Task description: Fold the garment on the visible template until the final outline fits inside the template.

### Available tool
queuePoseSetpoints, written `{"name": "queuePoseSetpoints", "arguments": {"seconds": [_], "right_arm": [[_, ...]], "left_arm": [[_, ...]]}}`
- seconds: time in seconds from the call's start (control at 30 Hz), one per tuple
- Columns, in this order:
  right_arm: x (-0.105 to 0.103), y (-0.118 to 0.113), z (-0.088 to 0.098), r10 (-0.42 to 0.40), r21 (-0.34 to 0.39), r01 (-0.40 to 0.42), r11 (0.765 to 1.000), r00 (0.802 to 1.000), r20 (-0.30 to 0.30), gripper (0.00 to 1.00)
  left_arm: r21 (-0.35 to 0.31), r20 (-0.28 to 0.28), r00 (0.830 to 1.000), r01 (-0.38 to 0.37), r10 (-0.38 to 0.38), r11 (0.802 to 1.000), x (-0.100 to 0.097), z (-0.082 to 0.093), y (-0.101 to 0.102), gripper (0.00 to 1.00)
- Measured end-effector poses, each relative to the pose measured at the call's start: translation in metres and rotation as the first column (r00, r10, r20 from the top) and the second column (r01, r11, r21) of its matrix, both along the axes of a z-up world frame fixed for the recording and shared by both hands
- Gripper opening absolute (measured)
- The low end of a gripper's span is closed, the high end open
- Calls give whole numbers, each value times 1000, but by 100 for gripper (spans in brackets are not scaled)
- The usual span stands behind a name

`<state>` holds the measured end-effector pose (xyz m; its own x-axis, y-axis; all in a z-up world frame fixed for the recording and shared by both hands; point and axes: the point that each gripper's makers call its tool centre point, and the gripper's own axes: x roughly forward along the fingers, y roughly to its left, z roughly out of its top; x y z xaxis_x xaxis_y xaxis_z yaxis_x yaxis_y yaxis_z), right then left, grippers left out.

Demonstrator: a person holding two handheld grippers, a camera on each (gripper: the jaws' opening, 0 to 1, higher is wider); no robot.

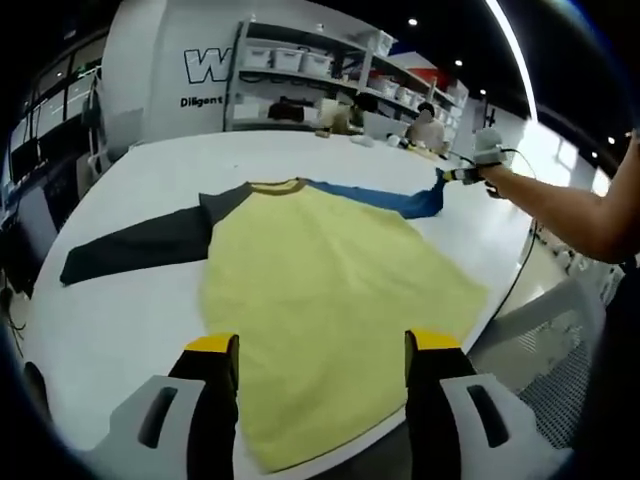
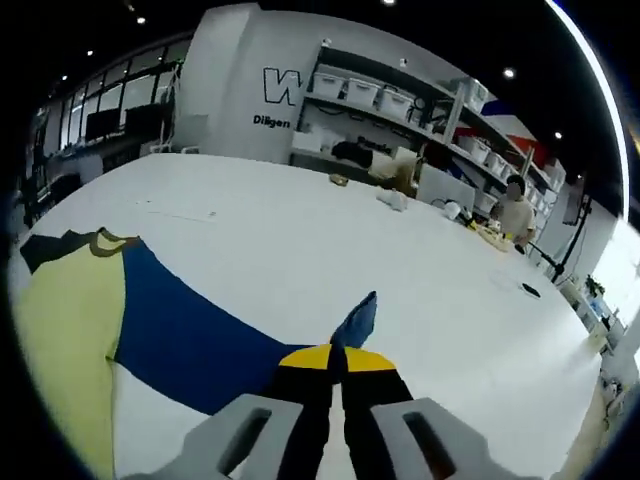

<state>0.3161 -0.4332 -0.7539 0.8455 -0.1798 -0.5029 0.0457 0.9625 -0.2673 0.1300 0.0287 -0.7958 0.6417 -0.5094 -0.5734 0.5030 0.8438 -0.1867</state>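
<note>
In the left gripper view, the left tool (image 1: 322,350) is held open, its yellow-tipped jaws set well apart above the near hem of the shirt (image 1: 330,290); nothing is gripped between them. The shirt is spread flat on the white tabletop (image 1: 130,300), its yellow body reaching from the jaws to the collar (image 1: 275,186). The dark sleeve (image 1: 135,245) is stretched out to the left across the tabletop. The blue sleeve (image 1: 385,198) runs to the right, where its end is pinched by the right tool (image 1: 450,176), carried at the end of a person's arm (image 1: 575,210). The near right part of the hem lies close to the tabletop edge.

In the right gripper view, the right tool (image 2: 335,362) is closed on the blue sleeve (image 2: 190,330), the jaws pressed together with the cuff (image 2: 358,318) sticking up just beyond their yellow tips. From there the sleeve runs back to the left to meet the yellow body (image 2: 65,330) and the collar (image 2: 105,240); a small part of the dark shoulder is seen at the far left. The sleeve is lifted slightly at the tool and lies on the tabletop (image 2: 300,240) farther back.

Beyond the tabletop, shelves (image 2: 390,110) with white bins are seen against the wall, and a seated person (image 2: 515,215) is at the far right. Small objects lie at the far side of the tabletop, too small to tell.
</note>
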Motion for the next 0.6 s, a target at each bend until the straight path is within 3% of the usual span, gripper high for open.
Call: {"name": "queuePoseSetpoints", "arguments": {"seconds": [0.2, 0.3, 0.6], "right_arm": [[17, 45, 22, 84, -14, -83, 996, 996, 27, 0], [24, 62, 25, 110, -6, -110, 994, 993, 33, 0], [53, 139, 42, 216, 31, -218, 975, 974, 63, 0]], "left_arm": [[-14, 23, 1000, 3, -2, 1000, 1, 6, -1, 64], [-20, 28, 1000, 5, -4, 1000, 1, 8, -1, 64], [-32, 36, 999, 26, -25, 999, -1, 11, -6, 66]]}}
